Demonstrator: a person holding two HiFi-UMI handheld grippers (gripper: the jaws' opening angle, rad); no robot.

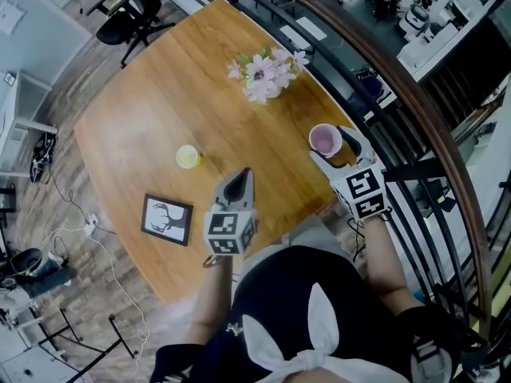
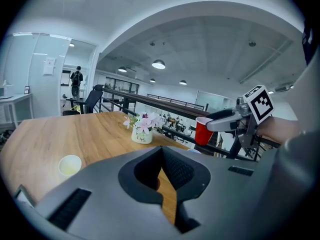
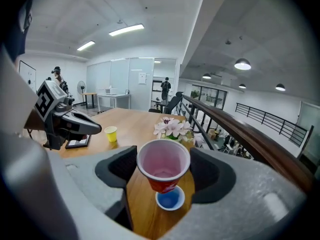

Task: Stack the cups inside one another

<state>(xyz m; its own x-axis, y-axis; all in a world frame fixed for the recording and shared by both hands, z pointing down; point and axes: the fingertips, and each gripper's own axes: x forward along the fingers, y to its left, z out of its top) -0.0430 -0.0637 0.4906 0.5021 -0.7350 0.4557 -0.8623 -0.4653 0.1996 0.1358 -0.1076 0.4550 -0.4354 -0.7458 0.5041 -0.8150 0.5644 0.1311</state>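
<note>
My right gripper (image 1: pixel 335 147) is shut on a red cup (image 1: pixel 324 139) with a pale pink inside, held upright near the table's right edge. In the right gripper view the red cup (image 3: pixel 163 160) hangs between the jaws, just above a blue cup (image 3: pixel 170 199) that stands on the wood. A small yellow cup (image 1: pixel 188 156) stands alone mid-table. My left gripper (image 1: pixel 241 175) is shut and empty, hovering right of the yellow cup (image 2: pixel 70 164). From the left gripper view, the red cup (image 2: pixel 202 131) shows in the right gripper (image 2: pixel 220 124).
A white vase of pink flowers (image 1: pixel 267 73) stands at the far side of the wooden table (image 1: pixel 144 110). A black picture frame (image 1: pixel 167 219) lies near the front left edge. A curved railing (image 1: pixel 415 110) runs along the table's right side.
</note>
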